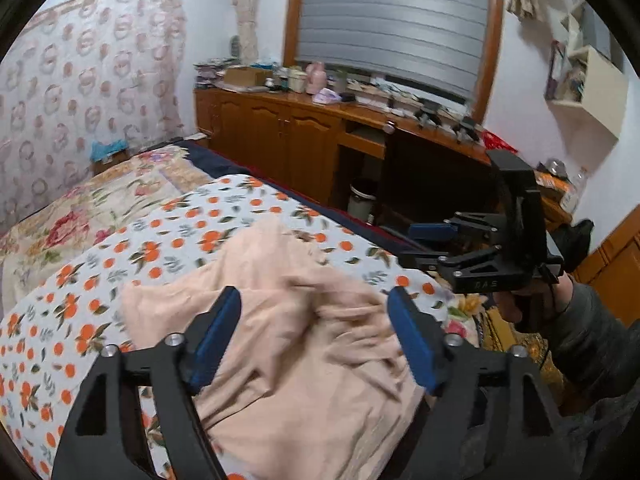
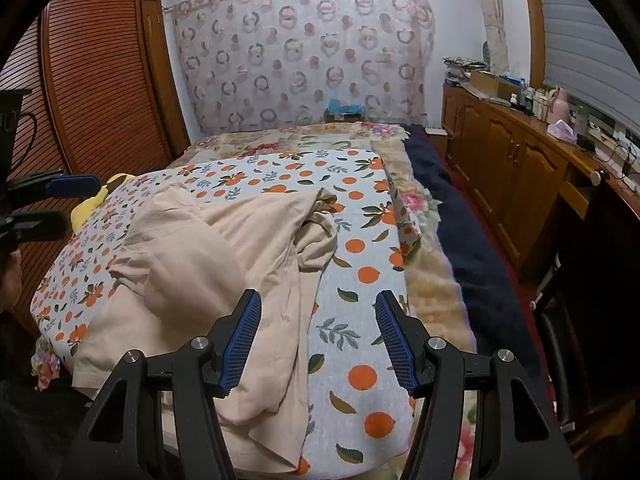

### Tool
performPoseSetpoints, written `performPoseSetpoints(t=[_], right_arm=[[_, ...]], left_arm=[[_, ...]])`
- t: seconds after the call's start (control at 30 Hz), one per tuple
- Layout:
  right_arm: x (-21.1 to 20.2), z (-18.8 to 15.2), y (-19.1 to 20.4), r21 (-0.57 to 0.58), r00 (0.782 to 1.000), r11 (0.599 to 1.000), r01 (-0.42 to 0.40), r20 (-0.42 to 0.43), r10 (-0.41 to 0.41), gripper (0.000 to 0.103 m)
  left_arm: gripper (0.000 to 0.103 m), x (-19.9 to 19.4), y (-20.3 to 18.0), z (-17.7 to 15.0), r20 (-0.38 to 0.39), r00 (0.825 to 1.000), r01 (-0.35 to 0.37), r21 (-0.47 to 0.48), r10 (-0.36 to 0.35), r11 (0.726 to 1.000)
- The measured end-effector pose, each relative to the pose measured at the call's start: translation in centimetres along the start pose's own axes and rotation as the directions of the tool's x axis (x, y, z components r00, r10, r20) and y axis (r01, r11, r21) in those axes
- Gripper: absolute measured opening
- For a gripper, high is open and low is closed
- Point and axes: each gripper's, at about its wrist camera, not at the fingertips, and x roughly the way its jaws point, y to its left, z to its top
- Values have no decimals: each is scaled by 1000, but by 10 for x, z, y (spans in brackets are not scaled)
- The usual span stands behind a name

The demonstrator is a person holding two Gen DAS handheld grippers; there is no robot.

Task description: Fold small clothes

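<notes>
A crumpled peach garment (image 1: 280,280) (image 2: 200,248) lies on a white pad printed with oranges (image 1: 132,248) (image 2: 360,280) on the bed. My left gripper (image 1: 314,320) hovers open just above the garment's middle, with nothing pressed between its blue pads. It also shows at the left edge of the right wrist view as the left gripper (image 2: 56,200), beyond the pad's left side. My right gripper (image 2: 318,340) stands open over the garment's near right edge, holding nothing. In the left wrist view the right gripper (image 1: 432,246) sits at the pad's right side, held by a sleeved hand.
The pad rests on a floral blanket (image 2: 424,208) with a navy cover (image 2: 472,240) along the bed's right side. A wooden cabinet (image 2: 512,168) with clutter on top runs beside the bed. A slatted wardrobe (image 2: 92,80) stands left. Something yellow (image 2: 96,200) peeks from behind the pad.
</notes>
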Motion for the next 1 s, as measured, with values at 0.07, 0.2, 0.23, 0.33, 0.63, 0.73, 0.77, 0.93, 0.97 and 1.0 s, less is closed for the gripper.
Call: performPoseSetpoints(t=[0.07,0.2,0.23,0.33,0.63,0.73,0.77,0.93,0.97,1.0], right_arm=[[1,4,3,-5,1000,1000,-4,0,4,61],[6,12,15,-32,1000,999,-25,2,25,61],[8,14,19,-40,1000,999,-29,2,29,61],[13,20,33,-65,998,996,-59,11,60,61],[47,29,69,-170,993,979,-111,-52,104,61],[61,28,70,-179,991,977,-114,-92,98,61],[65,27,69,-183,990,977,-114,-105,96,61],[76,26,68,-183,988,978,-104,-135,79,61],[76,26,68,-182,988,978,-103,-136,79,61],[77,26,67,-180,988,978,-102,-135,78,61]], left_arm=[[78,-6,11,-6,5,999,-34,-23,34,999],[78,-11,34,-20,10,993,-114,-66,115,991],[78,-14,38,-25,10,991,-132,-75,133,988],[78,-15,54,-39,1,986,-166,-110,167,980],[78,-10,91,-75,-46,972,-235,-184,230,954],[78,-5,100,-83,-65,972,-236,-202,227,951],[78,-3,101,-85,-69,971,-239,-205,229,949],[78,6,111,-94,-89,967,-254,-220,240,942],[78,7,112,-95,-90,967,-253,-223,238,941],[78,9,113,-97,-93,967,-252,-227,237,941]])
